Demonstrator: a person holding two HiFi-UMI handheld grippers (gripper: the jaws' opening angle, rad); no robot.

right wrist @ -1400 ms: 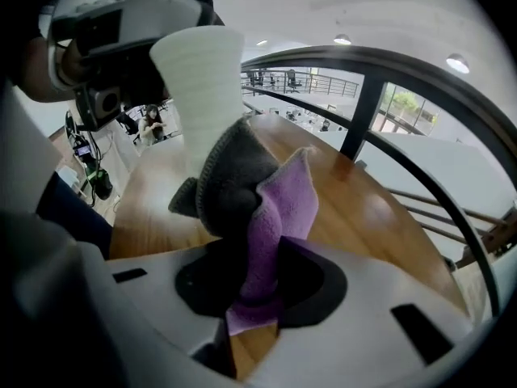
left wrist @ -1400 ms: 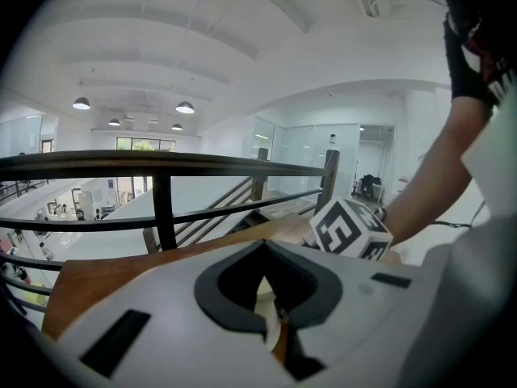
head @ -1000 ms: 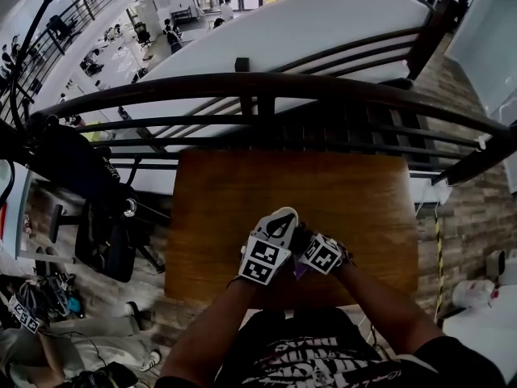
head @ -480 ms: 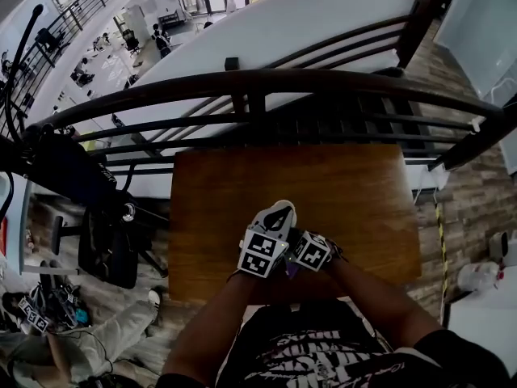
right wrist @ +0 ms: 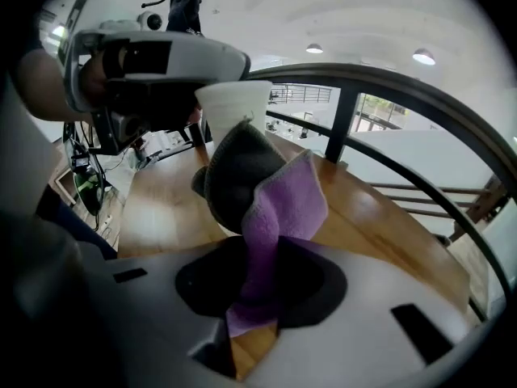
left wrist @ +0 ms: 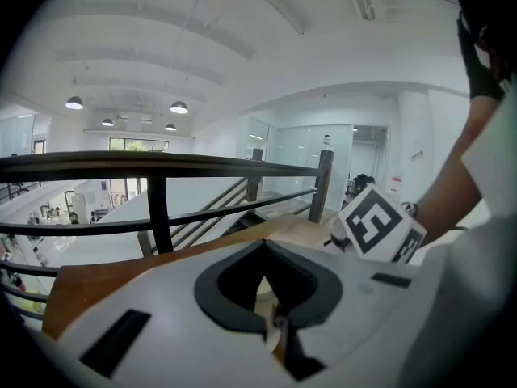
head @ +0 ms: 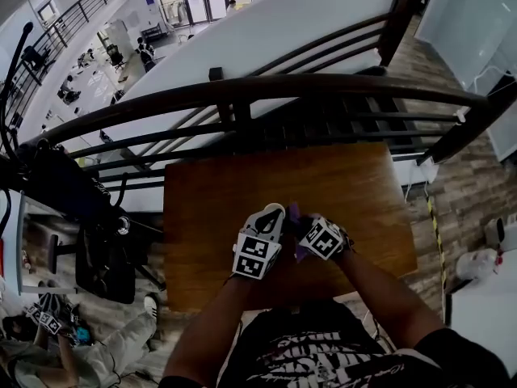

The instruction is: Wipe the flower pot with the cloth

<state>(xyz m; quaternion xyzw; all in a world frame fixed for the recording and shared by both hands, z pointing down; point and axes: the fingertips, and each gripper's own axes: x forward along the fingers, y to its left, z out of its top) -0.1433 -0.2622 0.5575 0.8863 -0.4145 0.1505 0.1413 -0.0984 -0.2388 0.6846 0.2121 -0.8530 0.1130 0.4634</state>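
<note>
My left gripper (head: 277, 213) is shut on a white flower pot (right wrist: 234, 102) and holds it over the near middle of the wooden table (head: 210, 217). In the head view the grippers hide the pot. A pale bit of it shows between the jaws of the left gripper (left wrist: 266, 297). My right gripper (head: 304, 231) is shut on a purple cloth (right wrist: 283, 208) with a grey side. The cloth's bunched end lies against the pot's side, just beside the left gripper (right wrist: 187, 103). A purple edge of the cloth (head: 294, 211) shows between the two grippers.
A dark curved metal railing (head: 266, 87) runs along the table's far side, with a drop to a lower floor beyond it. A black chair (head: 105, 249) stands left of the table. A person (head: 73, 354) sits on the floor at the lower left.
My right gripper has moved up and away from me with the cloth, along the pot. More purple cloth now shows between the grippers. The left gripper has stayed put.
</note>
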